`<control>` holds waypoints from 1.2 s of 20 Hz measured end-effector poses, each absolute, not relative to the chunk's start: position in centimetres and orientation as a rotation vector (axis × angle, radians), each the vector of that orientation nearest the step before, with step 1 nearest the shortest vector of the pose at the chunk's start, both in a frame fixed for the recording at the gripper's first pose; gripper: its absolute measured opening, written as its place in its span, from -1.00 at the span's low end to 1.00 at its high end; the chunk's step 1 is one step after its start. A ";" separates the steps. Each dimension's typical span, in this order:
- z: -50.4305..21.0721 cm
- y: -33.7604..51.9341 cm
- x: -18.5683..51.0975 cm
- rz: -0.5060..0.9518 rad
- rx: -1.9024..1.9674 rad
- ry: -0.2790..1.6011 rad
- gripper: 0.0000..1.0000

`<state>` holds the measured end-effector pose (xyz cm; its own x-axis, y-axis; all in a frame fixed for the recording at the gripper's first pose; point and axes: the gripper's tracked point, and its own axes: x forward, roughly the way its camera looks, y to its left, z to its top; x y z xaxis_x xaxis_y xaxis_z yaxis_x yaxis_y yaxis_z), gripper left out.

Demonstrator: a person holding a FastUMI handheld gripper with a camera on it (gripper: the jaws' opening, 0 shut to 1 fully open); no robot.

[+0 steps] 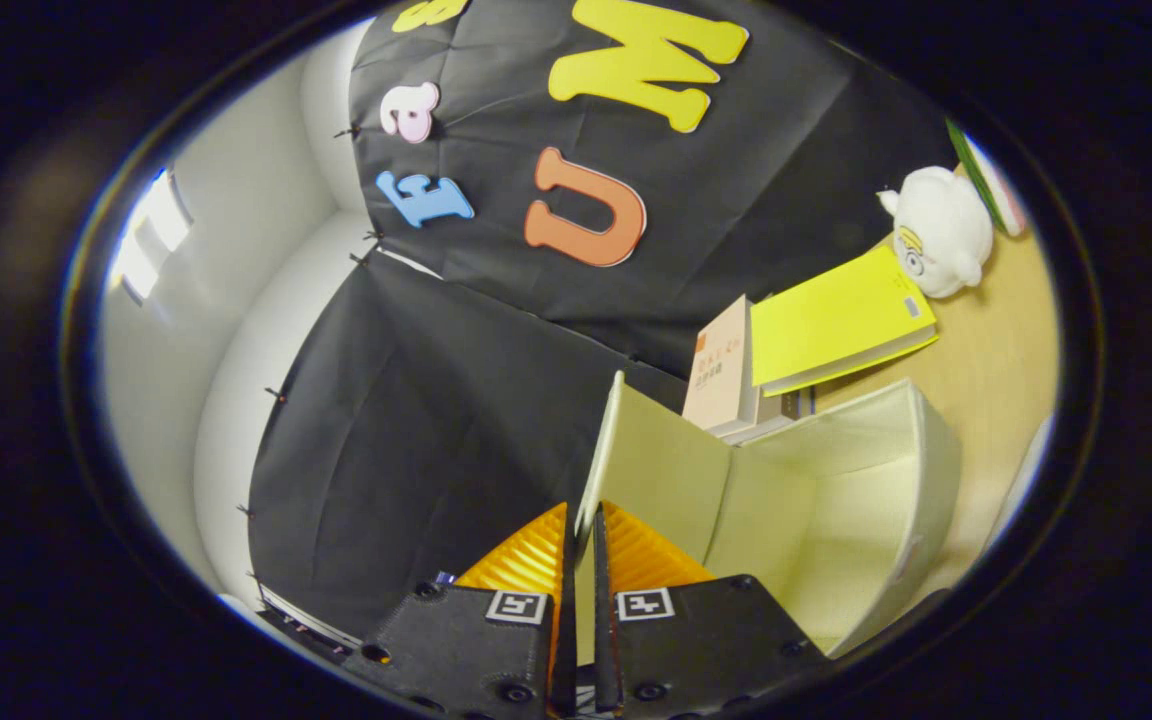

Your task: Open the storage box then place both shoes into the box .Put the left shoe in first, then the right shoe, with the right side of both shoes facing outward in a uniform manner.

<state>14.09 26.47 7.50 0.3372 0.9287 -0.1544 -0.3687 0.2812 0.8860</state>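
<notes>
Your storage box (836,500) sits just ahead of the fingers, running off toward two o'clock from them, its pale fabric interior open and empty; no shoes have gone in yet. Its lid (651,470), a thin pale flap, rises toward twelve o'clock from the fingertips, and its near edge runs down into the narrow gap between them. Your gripper (586,525) is pinching that flap: the fingers are pressed nearly together with only the lid's thickness between. Judging by that, you are on the opening step, holding the lid up and back so the mouth stays clear.

Beyond the box, at one o'clock from it, a pale book (721,370) leans with a yellow book (836,320) lying across it, and further out at two o'clock a white plush toy (941,240) rests on the wooden tabletop (996,340). They sit close behind the box, so swing the lid with care.
</notes>
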 end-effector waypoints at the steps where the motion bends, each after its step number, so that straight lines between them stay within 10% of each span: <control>1: 7.7 28.0 14.1 1.001 0.875 0.790 -0.76; 9: 6.8 38.1 14.4 0.969 0.710 0.805 -0.70; 15: 5.2 38.1 14.1 0.900 0.528 0.784 1.00; 24: 1.2 26.8 14.1 0.696 0.448 0.857 1.00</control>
